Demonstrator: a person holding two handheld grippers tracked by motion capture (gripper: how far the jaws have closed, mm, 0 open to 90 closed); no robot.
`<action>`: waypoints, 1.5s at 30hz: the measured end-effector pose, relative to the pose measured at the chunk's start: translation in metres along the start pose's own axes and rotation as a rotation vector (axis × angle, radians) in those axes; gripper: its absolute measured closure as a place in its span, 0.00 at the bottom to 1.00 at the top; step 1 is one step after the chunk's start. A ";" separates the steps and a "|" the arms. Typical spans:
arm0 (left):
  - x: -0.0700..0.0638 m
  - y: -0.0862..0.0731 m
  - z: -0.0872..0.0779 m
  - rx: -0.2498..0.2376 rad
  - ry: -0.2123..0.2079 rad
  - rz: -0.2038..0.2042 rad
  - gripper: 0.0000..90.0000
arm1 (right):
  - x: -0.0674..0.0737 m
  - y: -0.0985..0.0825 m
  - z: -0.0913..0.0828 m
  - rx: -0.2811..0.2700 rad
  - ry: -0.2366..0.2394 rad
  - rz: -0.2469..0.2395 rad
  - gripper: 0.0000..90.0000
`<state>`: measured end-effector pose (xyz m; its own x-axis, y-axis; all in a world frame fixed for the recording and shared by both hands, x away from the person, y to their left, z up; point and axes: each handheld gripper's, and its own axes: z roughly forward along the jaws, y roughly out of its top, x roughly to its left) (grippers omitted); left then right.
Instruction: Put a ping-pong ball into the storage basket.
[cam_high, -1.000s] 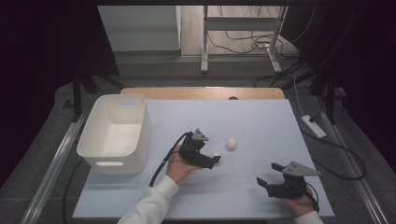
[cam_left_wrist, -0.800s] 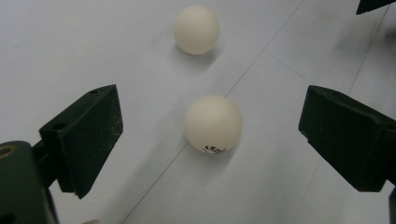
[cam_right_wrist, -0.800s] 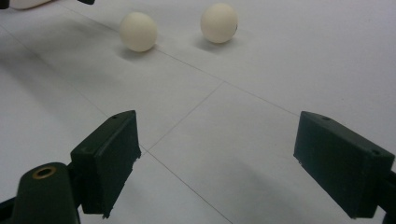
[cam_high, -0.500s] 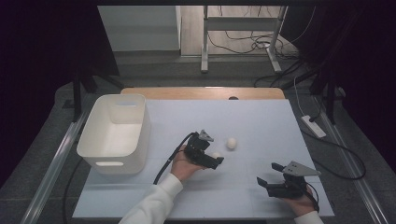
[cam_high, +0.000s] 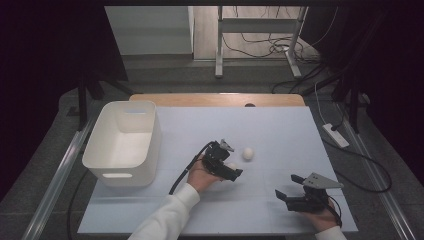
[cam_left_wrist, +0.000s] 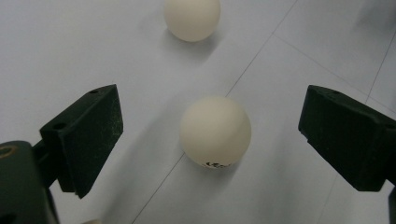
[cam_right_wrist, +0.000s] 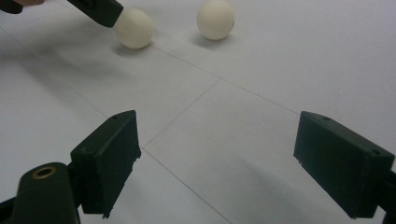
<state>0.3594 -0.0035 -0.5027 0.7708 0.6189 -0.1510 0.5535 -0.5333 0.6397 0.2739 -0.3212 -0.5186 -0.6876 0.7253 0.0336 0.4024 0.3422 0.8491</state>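
White-covered table (cam_high: 280, 130) in a dark room. White bin (cam_high: 125, 142), far left of the table. Near ball (cam_left_wrist: 215, 131): on the table, between the spread jaws of the left gripper (cam_left_wrist: 210, 140), untouched. Second ball (cam_left_wrist: 192, 18): just beyond it, apart. Right gripper (cam_right_wrist: 229, 158): jaws spread, holding nothing, over bare table at right.

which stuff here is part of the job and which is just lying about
In use:
left gripper, jaws open
near cream plastic ball between them
far cream ball
white plastic bin

Lying about:
right gripper, open, idle
white power strip
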 end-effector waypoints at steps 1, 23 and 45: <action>0.000 0.000 0.001 0.004 0.000 -0.001 0.08 | 0.000 0.000 0.000 0.000 0.000 0.000 0.16; -0.001 -0.003 0.012 0.076 -0.008 0.038 0.23 | 0.000 0.000 0.000 0.003 -0.002 0.001 0.16; -0.001 -0.005 0.013 0.068 -0.025 0.050 0.55 | -0.001 0.000 -0.001 0.003 -0.009 -0.002 0.16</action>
<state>0.3597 -0.0088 -0.5155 0.8050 0.5767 -0.1393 0.5337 -0.6014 0.5945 0.2739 -0.3225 -0.5187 -0.6828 0.7301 0.0265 0.4028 0.3459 0.8474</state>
